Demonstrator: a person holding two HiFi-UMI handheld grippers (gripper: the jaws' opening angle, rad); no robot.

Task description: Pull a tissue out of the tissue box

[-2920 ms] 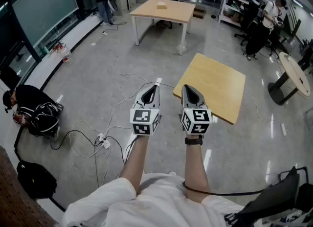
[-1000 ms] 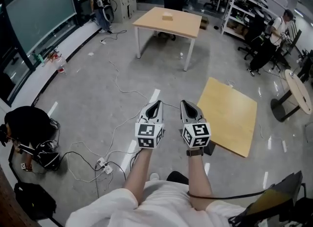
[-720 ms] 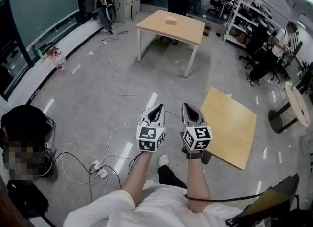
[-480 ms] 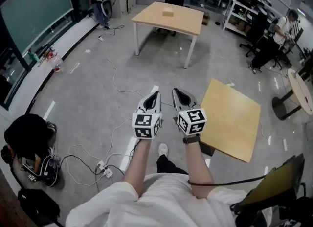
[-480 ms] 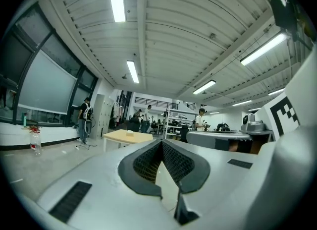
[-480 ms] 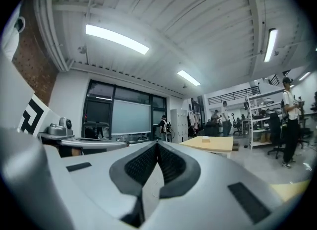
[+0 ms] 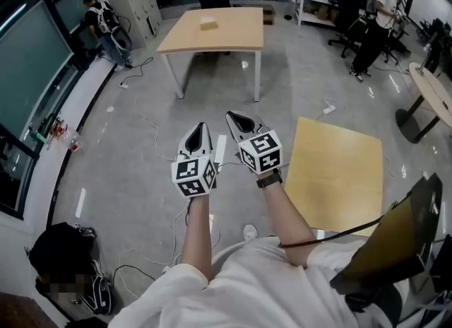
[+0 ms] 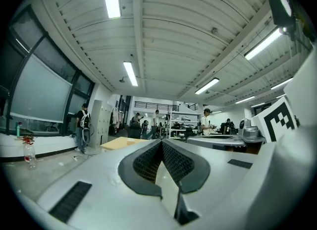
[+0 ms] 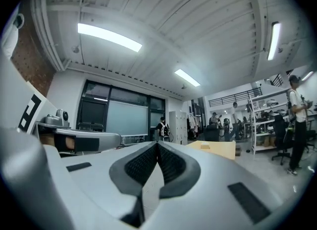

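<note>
Grippers both show jaws pressed together with nothing between them. The left gripper (image 7: 200, 129) and the right gripper (image 7: 235, 116) hang side by side in the air, pointing level toward the light wooden table (image 7: 236, 31) and well short of it. The tissue box (image 7: 207, 23) sits on that table's top, well apart from both. A loose wooden board (image 7: 339, 171) lies on the floor nearer than the table, off to its right.

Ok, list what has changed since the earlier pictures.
The person has walked on across the floor: the table with the small box looks nearer, and the board on the floor is now alongside. Nothing was taken or let go. The left gripper and right gripper stay shut, empty, side by side.
</note>
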